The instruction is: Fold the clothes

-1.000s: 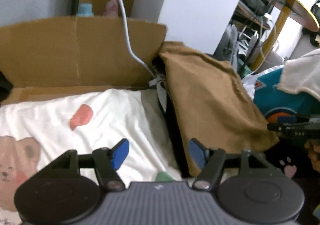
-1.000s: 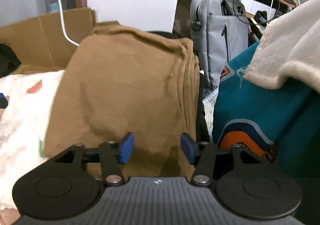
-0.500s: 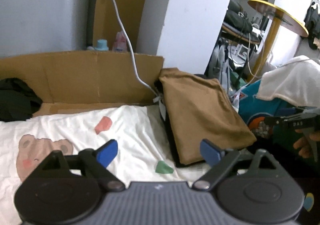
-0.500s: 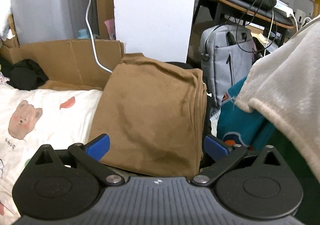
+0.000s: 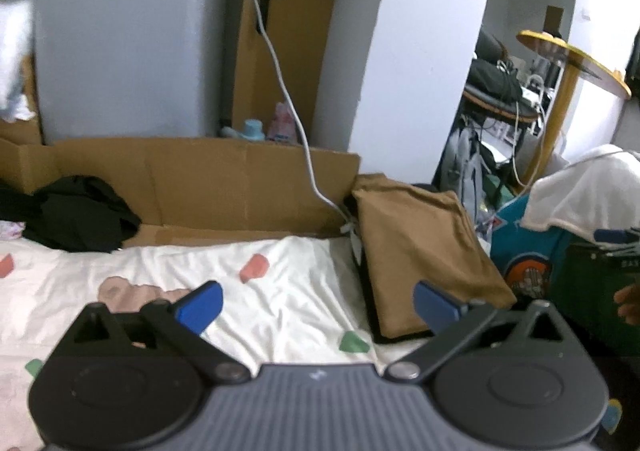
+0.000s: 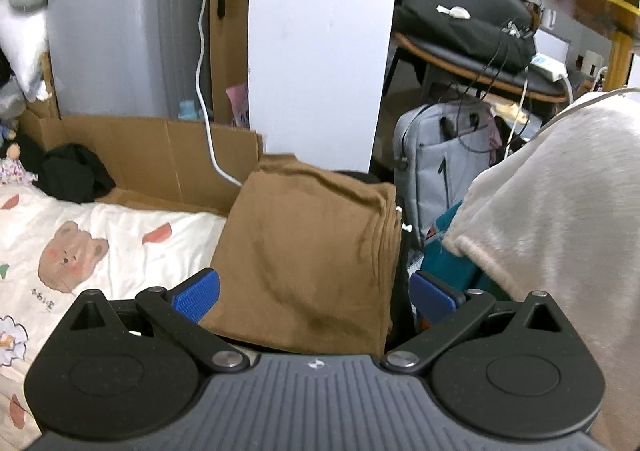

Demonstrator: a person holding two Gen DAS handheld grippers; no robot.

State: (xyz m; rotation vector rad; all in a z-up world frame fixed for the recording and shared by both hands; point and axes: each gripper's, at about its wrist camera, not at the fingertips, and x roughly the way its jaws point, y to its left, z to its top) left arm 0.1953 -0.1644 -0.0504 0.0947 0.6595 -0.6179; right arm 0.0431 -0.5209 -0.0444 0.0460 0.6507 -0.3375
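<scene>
On the bed, at the far right edge of the white printed sheet (image 5: pixel 292 291), a folded brown garment (image 5: pixel 424 251) lies flat atop something dark, its stacked folds showing along the right side in the right wrist view (image 6: pixel 316 251). The left gripper (image 5: pixel 318 307) hangs above the sheet with its blue-padded jaws spread wide and nothing between them; the right gripper (image 6: pixel 314 293) is likewise wide open and empty, poised just short of the garment's near edge. Behind the bed stands a flattened cardboard box (image 5: pixel 208 183), with a crumpled black cloth (image 5: pixel 80 215) heaped at its left end and a white cable (image 5: pixel 288 99) trailing down over it to the garment's back corner. Beyond are a grey appliance (image 5: pixel 124 35) and a white pillar (image 6: pixel 320 51). To the right of the garment a teal cloth with an orange emblem (image 5: pixel 524 263) sits close by, and a cream fleece (image 6: pixel 560 203) drapes over it, crowding the right gripper's side. Further back a grey backpack (image 6: pixel 440 167) leans under a cluttered table, and a yellow-rimmed round table (image 5: pixel 576 59) stands on a pole.
</scene>
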